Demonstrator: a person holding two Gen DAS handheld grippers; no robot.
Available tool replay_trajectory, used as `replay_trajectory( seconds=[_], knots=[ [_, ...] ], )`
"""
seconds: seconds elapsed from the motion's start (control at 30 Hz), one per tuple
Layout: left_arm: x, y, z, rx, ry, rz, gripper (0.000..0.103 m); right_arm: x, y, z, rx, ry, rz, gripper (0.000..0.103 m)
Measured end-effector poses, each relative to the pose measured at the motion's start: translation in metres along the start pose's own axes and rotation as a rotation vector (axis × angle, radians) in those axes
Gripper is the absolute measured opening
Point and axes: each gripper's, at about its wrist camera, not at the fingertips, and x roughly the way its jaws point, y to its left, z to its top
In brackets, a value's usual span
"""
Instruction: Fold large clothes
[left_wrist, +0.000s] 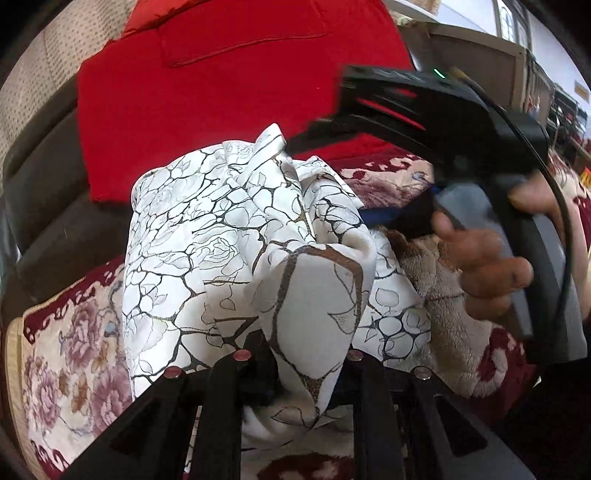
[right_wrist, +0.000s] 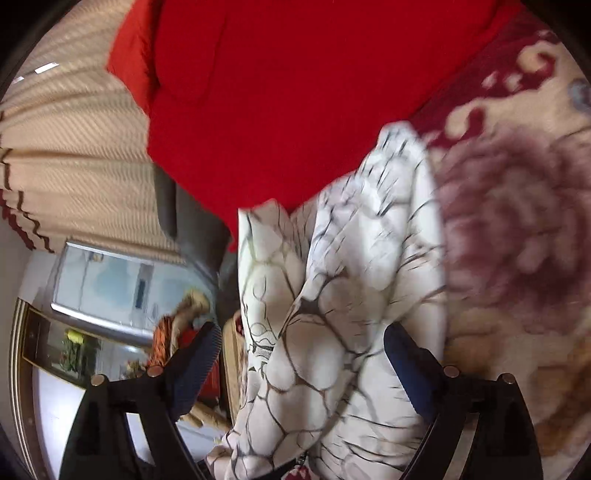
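2 hand-held grippers: left (left_wrist: 295, 373) clamps white garment (left_wrist: 229, 236), right (right_wrist: 303, 365) spread.

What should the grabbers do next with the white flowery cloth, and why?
Probably the right gripper should close on the white cloth. Its fingers stand wide apart with a bunched fold of cloth between them, so nothing is pinched there yet. The left gripper has cloth bunched between its fingers. With both holding, the cloth could be lifted off the floral blanket and spread.

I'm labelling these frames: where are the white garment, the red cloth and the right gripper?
white garment (left_wrist: 221, 236): left wrist view, on its bunched middle.
red cloth (right_wrist: 295, 92): right wrist view, on its flat centre.
right gripper (right_wrist: 299, 363): right wrist view, between its open fingertips.
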Motion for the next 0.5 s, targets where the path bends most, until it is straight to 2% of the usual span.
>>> replay_trajectory(
  seconds=[0.13, 0.2, 0.27, 0.3, 0.4, 0.5],
  knots=[
    [-0.002, -0.005, -0.004, 0.021, -0.018, -0.013, 0.017, 0.020, 0.034, 0.002, -0.136, -0.012, -0.087, 0.092],
    [-0.001, -0.005, -0.003, 0.016, -0.026, -0.039, 0.017, 0.039, 0.038, 0.004, -0.189, 0.018, -0.142, 0.089],
    [-0.002, -0.001, -0.002, 0.007, -0.030, -0.069, 0.017, 0.058, 0.034, 0.006, -0.205, 0.048, -0.156, 0.060],
    [-0.004, 0.001, -0.001, 0.003, -0.030, -0.082, 0.017, 0.067, 0.035, 0.007, -0.217, 0.057, -0.161, 0.039],
    [-0.012, -0.002, 0.014, 0.016, -0.041, -0.111, 0.017, 0.059, 0.050, 0.011, -0.295, -0.001, -0.162, 0.020],
    [-0.017, -0.013, 0.044, 0.044, -0.067, -0.154, 0.017, 0.037, 0.071, 0.022, -0.351, -0.102, -0.134, 0.013]
  ],
)
